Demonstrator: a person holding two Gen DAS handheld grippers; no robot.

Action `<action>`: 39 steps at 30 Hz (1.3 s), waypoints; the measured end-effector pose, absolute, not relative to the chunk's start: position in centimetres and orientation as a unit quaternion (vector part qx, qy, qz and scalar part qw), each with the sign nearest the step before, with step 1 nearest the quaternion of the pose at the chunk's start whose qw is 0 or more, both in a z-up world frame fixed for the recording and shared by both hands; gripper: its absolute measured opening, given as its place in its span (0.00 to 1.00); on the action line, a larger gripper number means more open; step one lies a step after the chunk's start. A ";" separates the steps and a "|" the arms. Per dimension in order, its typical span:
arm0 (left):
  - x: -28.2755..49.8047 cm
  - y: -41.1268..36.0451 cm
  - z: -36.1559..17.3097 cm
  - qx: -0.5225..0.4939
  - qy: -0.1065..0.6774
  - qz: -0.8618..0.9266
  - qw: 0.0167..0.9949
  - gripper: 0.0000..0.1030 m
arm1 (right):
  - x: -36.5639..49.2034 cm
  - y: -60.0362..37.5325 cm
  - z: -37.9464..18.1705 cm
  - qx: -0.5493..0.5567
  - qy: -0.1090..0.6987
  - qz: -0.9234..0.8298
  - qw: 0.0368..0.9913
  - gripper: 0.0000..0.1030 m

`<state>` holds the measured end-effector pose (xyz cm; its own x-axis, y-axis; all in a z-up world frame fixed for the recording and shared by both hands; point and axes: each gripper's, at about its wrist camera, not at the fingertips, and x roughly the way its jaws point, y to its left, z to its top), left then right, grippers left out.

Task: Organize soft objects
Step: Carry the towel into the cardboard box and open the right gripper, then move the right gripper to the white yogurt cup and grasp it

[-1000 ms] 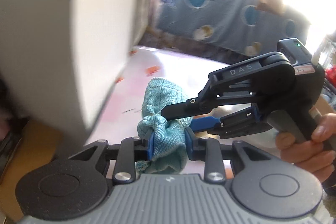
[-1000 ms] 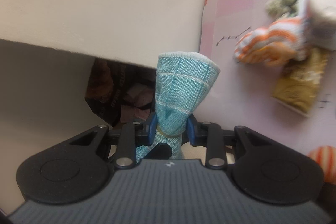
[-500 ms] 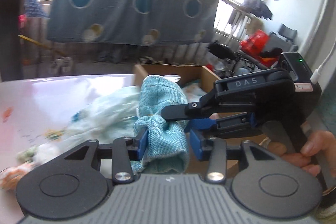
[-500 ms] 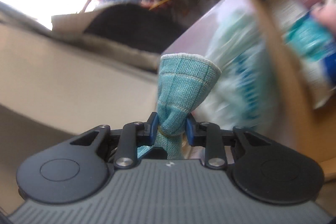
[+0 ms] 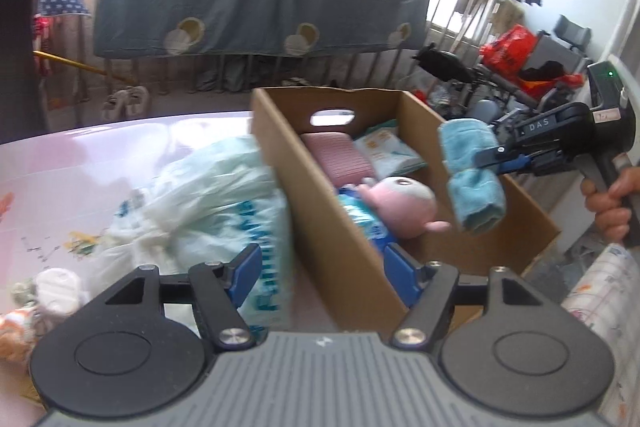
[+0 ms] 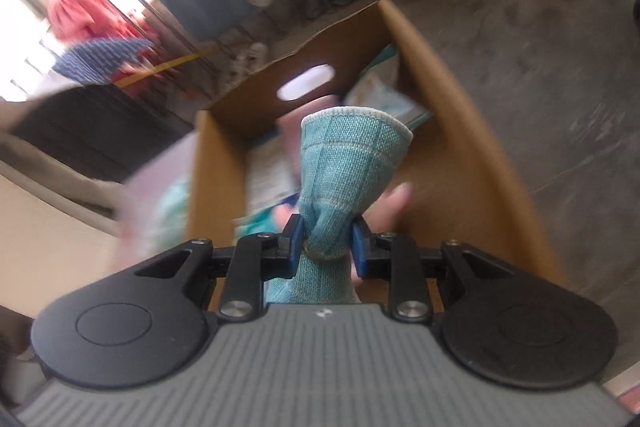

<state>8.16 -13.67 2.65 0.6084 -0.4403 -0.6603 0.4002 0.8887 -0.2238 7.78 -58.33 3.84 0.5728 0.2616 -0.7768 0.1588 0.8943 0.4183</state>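
Above box: right tongs [image 6: 326,241] are gripping the rolled teal woven cloth [image 6: 344,179], long axis vertical, over the open brown cardboard box [image 5: 340,227].
Left tongs [image 5: 320,267]: gaping, empty, hovering beside.

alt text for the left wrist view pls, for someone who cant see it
The right gripper holds a rolled teal cloth over an open cardboard box that already contains a pink plush toy, a pink folded cloth and packets. The left gripper is open and empty in the foreground, with a plastic bag on the pink table beside the box.
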 end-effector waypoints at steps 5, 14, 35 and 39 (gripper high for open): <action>7.5 -9.3 2.8 -0.041 0.379 -0.188 0.905 0.68 | 11.5 -56.4 2.1 0.109 0.489 -0.011 0.866 0.25; 4.5 -4.4 2.6 -0.036 0.357 -0.118 0.926 0.69 | 12.5 -54.3 0.6 0.099 0.481 -0.032 0.871 0.35; -3.4 5.5 1.9 -0.023 0.328 -0.013 0.944 0.72 | 1.1 -38.4 3.9 0.297 0.422 0.223 0.827 0.52; -4.1 7.3 0.9 -0.032 0.340 0.012 0.940 0.72 | 1.9 -32.5 2.4 0.273 0.446 0.263 0.811 0.53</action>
